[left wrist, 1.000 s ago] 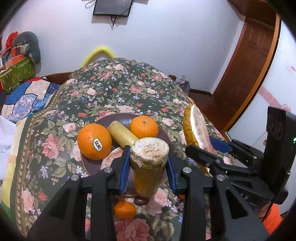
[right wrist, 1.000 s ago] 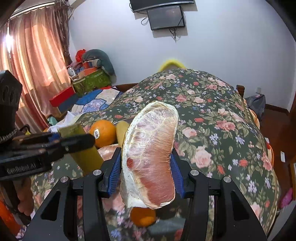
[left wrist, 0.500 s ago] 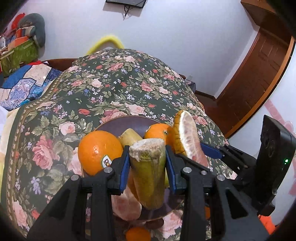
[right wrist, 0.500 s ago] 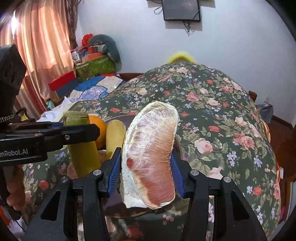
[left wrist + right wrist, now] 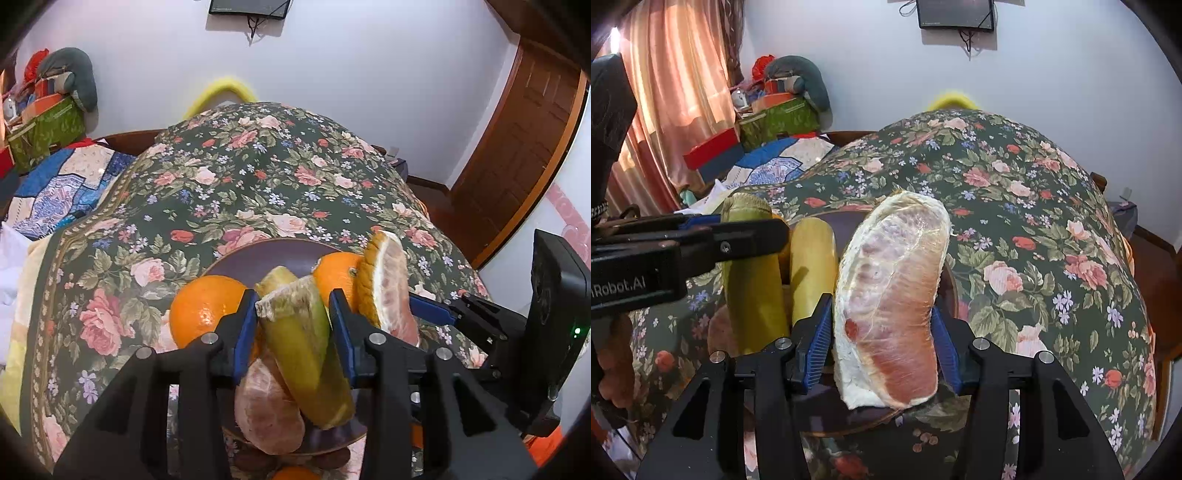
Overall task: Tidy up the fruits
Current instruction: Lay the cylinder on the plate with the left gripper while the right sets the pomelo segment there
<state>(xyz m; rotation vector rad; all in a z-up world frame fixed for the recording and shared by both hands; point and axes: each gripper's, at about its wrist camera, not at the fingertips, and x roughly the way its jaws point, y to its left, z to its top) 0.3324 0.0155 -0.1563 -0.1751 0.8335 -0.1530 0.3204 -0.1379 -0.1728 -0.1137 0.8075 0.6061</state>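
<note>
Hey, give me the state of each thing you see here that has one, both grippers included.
Left gripper: jaws just been opening, loose around the stalk piece.
Stalk piece: tilted between the pads, lower end on the plate.
Right gripper: shut on the pomelo wedge.
Pomelo wedge: upright, held over the plate.
Oranges: whole, on the plate.
Wall screen: dark.
</note>
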